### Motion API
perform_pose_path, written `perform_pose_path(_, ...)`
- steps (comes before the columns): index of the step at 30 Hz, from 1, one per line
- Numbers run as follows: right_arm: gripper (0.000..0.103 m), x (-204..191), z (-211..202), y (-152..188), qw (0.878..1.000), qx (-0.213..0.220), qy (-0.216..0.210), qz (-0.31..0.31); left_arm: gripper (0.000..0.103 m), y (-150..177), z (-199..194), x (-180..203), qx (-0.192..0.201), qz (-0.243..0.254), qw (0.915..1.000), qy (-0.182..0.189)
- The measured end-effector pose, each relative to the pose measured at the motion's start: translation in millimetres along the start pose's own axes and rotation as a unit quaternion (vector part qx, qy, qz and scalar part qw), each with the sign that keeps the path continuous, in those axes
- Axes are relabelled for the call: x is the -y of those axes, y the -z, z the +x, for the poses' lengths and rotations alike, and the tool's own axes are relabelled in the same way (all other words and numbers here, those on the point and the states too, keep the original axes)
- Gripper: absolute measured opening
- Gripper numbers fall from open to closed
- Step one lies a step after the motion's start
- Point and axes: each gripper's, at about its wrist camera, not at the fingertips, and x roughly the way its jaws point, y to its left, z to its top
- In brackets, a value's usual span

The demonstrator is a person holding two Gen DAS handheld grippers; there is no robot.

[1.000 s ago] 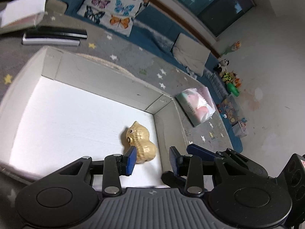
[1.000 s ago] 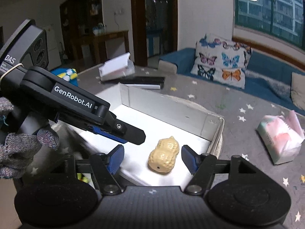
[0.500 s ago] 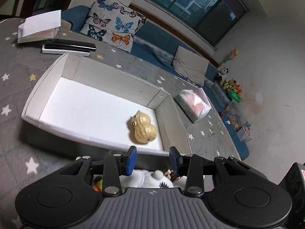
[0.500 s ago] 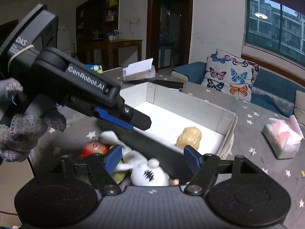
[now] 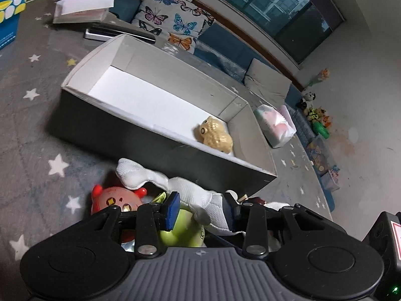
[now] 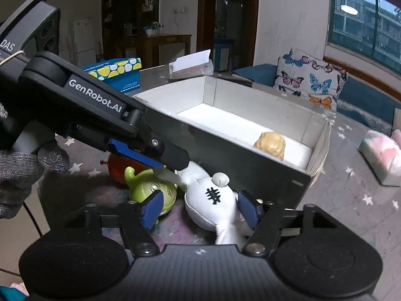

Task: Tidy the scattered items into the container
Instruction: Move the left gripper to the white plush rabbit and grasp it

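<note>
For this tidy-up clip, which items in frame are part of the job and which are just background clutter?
Part of the job:
- white box, the container
- peanut-shaped toy, already inside
- white plush toy, beside the box
- green toy
- red toy

Just lying about:
- butterfly cushion
- tissue pack
- blue spotted box
- floor toys
</note>
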Motion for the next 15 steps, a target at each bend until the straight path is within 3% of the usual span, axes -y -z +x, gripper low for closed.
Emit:
perform_pose_path(10,0.062,-4.1,-15.3,13.1,1.0,-0.008,-0.027,0.011,0.039,9.5,-2.1,-13.0,-0.025,-0.029,0.9991,0.017)
perform_pose_path(15,0.062,-8.0,-22.2,14.5,0.999,-0.004,-0.038,0.011,0.039,5.1,-4.0,-17.3,-0.01,-0.061,0.9972,0.041)
